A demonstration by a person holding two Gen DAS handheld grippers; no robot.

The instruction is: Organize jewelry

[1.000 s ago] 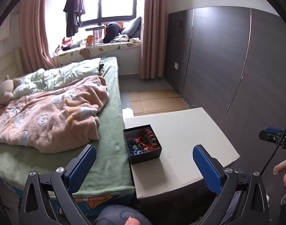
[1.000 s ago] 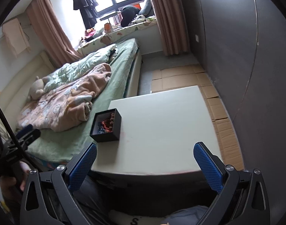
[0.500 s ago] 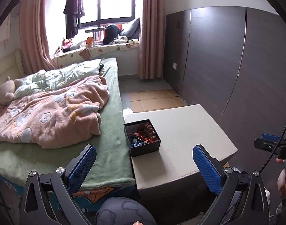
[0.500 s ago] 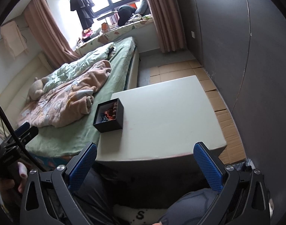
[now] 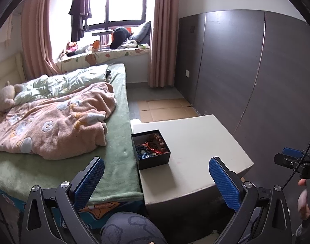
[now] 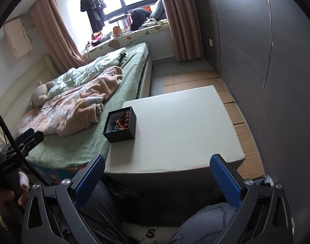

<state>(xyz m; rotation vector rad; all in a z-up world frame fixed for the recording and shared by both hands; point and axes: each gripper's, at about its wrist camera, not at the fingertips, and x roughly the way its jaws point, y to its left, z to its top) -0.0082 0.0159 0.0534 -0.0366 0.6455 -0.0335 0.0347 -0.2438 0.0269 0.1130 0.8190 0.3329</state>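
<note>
Nearest, the left gripper (image 5: 155, 180) and right gripper (image 6: 157, 180) both hang short of the table (image 5: 203, 142) with fingers (image 5: 89, 180) spread wide and nothing between them, held back and high, probably so each camera takes in the whole top. Further in, the box (image 5: 152, 160) sits at the table's left edge, right against the bed (image 5: 116, 142), lidless, with the jewelry (image 5: 150, 147) heaped inside: brown beads, red cord, blue beads tangled together. Everything lies in the box; the rest of the table shows nothing. That fits either pieces gathered in or a heap awaiting sorting.
</note>
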